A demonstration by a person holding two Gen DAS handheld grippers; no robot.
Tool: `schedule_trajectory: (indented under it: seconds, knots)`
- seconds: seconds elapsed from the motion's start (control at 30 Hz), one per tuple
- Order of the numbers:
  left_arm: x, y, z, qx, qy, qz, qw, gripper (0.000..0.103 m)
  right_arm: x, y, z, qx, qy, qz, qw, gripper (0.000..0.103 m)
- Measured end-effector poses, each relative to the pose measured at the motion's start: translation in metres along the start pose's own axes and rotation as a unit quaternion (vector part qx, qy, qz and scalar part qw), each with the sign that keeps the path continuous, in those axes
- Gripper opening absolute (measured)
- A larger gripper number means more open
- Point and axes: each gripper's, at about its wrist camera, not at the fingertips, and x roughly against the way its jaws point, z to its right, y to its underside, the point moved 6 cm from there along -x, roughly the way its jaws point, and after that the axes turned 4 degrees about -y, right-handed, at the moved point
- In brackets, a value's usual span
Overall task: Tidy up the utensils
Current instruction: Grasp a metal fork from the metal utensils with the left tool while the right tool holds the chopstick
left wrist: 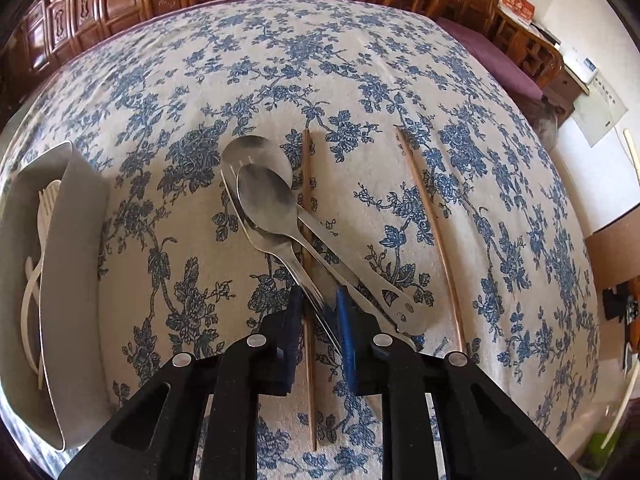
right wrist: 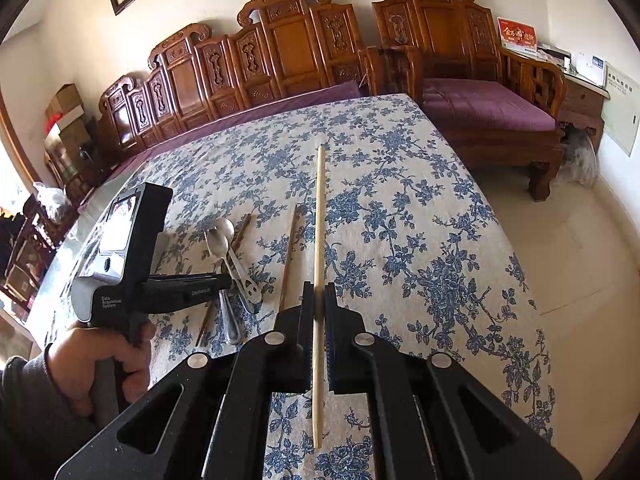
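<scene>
Steel fork handle (left wrist: 316,300) sits between your left claw (left wrist: 320,312), barely parted; right claw (right wrist: 319,304) grips a pale chopstick (right wrist: 319,240). Next, squeeze, lift toward the holder (left wrist: 72,280) at nine o'clock.

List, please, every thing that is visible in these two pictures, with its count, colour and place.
spoons: two, silver, stacked mid-table
fork: one, silver, under the spoons
brown chopsticks: two, brown, on the cloth, one under the cutlery and one to its right
pale chopstick: one, light wood, held above the table
tray: one, grey, left edge of the table
plastic utensils: count unclear, cream, inside the tray
cloth: one, white with blue flowers, covers the table
bench: one, carved brown wood, behind the table
armchair: one, brown wood with a purple cushion, beside the bench
left gripper: black, jaws around the fork handle, grip unclear
right gripper: black, jaws shut on the pale chopstick
hand: one, holds the left gripper
</scene>
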Motion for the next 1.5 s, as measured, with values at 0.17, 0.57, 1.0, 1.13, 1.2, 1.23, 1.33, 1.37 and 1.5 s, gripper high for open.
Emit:
schedule_trajectory:
  seconds: [0.17,0.57,1.0,1.13,1.2,1.23,1.33,1.37,1.5]
  knots:
    - [-0.002,-0.002,0.003,-0.005,-0.006,0.0,1.0,0.016,0.001,-0.001,0.001,0.001,0.001,-0.001,1.0,0.006]
    - [-0.006,-0.012,0.006,0.001,-0.017,-0.013,0.9998,0.028,-0.001,0.001,0.001,0.0,0.001,-0.003,1.0,0.006]
    - [-0.009,-0.026,0.006,0.006,-0.025,-0.011,0.9996,0.037,-0.002,0.001,0.0,0.001,0.0,-0.004,1.0,0.006]
    - [-0.01,-0.03,0.005,0.006,-0.028,-0.009,0.9995,0.037,-0.002,0.001,0.0,0.001,0.0,-0.004,1.0,0.006]
    - [-0.009,-0.029,0.002,0.012,-0.025,-0.013,0.9995,0.037,-0.002,0.001,0.0,0.001,0.0,-0.004,1.0,0.006]
    - [-0.008,-0.028,0.001,0.012,-0.021,-0.011,0.9996,0.037,-0.002,0.001,0.0,0.0,0.0,-0.003,1.0,0.006]
    - [0.0,-0.022,-0.002,0.003,-0.021,-0.002,0.9998,0.037,-0.002,0.001,0.0,-0.001,-0.001,-0.002,1.0,0.006]
    - [0.0,-0.02,-0.003,-0.002,-0.023,-0.004,0.9997,0.037,-0.003,0.001,-0.001,-0.001,-0.001,-0.002,1.0,0.006]
    - [-0.006,-0.015,-0.004,-0.007,-0.027,-0.017,0.9995,0.031,-0.002,0.0,-0.001,0.001,-0.001,-0.003,1.0,0.006]
